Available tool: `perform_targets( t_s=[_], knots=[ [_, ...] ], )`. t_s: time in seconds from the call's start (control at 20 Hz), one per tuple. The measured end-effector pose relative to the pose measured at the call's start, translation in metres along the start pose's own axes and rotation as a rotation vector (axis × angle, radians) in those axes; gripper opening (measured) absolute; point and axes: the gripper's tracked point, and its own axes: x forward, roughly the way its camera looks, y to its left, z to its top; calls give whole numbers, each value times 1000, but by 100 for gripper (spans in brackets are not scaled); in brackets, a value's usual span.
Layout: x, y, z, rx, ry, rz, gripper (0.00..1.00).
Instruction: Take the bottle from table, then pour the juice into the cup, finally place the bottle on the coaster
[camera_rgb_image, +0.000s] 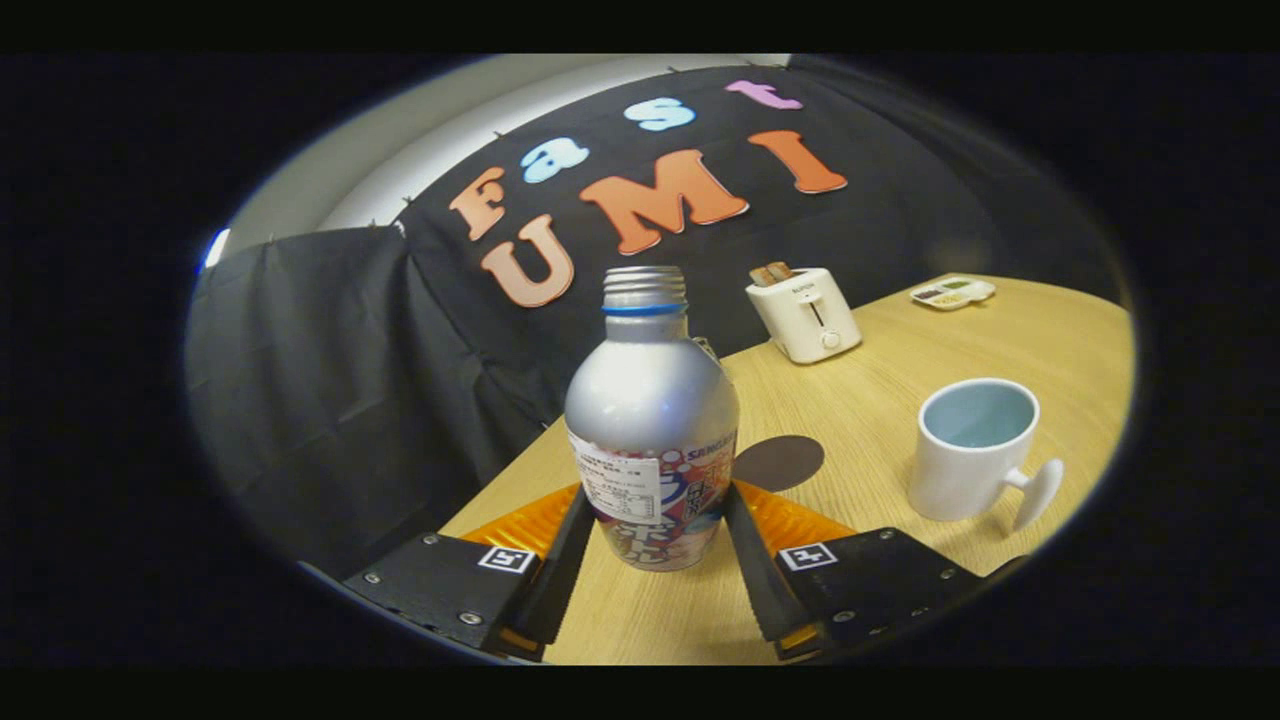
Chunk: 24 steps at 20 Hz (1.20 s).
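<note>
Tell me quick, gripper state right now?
Gripper: shut on the bottle, one finger pressing each side of its labelled lower body; bottle upright, cap off.

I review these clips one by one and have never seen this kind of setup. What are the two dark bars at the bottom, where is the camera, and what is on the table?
The camera rides on a handheld gripper and looks forward along its two fingers, the dark bars you see. A person carries it; there is no robot arm. Between the fingers stands a silver bottle, uncapped and upright, with both fingers pressed against its lower sides, so it is gripped. It looks slightly lifted off the wooden table, though I cannot be sure. Beyond the bottle lies a dark round coaster. Beside that is a white cup with a handle. Further back are a white toaster and a small tray.
</note>
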Motion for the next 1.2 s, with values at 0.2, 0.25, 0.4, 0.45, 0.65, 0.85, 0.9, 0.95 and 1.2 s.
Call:
perform_targets(
  t_s=[0.2,0.25,0.4,0.45,0.65,0.85,0.9,0.95,1.2],
  knots=[
    [-4,-3,2,177,18,37,74],
    [-4,-3,5,206,13,42,74],
    [-6,-4,10,287,1,54,74],
    [-6,-5,10,318,0,61,73],
    [-6,-7,9,454,16,85,73],
    [-8,-12,12,557,17,95,73],
    [-9,-12,13,579,18,99,73],
    [-8,-12,13,602,20,102,73],
    [-10,-6,11,720,60,136,73]
  ],
)
